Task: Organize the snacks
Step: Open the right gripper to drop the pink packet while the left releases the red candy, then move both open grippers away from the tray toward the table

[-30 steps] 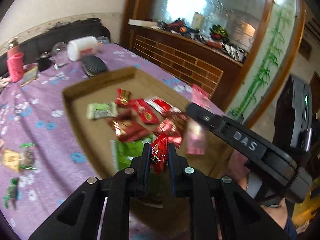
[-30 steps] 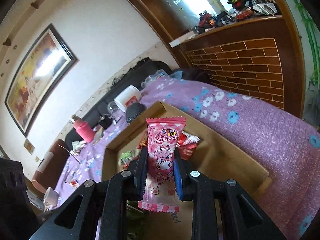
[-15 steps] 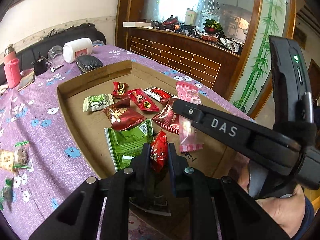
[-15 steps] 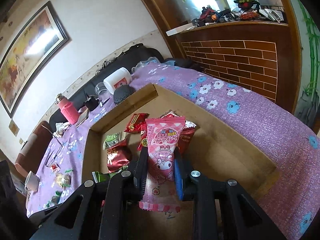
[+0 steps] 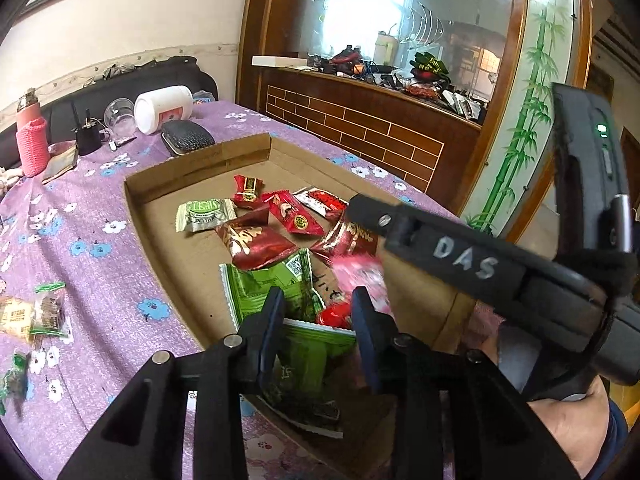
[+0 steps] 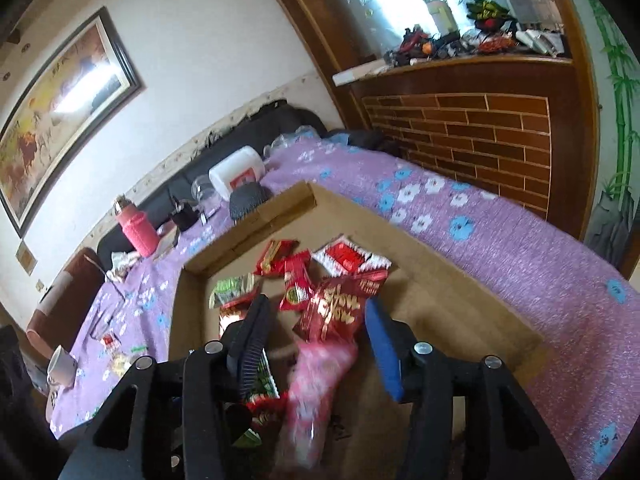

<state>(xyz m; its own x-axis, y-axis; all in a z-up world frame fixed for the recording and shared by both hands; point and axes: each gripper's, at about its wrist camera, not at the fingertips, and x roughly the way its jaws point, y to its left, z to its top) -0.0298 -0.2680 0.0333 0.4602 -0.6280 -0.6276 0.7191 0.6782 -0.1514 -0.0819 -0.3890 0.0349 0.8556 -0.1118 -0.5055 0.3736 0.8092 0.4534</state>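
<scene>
loose snacks (image 5: pixel 28 316) – lower left, on tabletop (image 5: pixel 92 216) | left gripper (image 5: pixel 318 312) – jaws spread, red snack (image 5: pixel 334 314) dropping between | cardboard box (image 5: pixel 200 168) centre | right gripper (image 6: pixel 316 320) – jaws spread, pink packet (image 6: pixel 316 392) falling, blurred | step: release into box | next: fetch loose snacks

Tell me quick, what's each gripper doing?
Left gripper: open, red candy let go.
Right gripper: open, pink snack dropping.
</scene>
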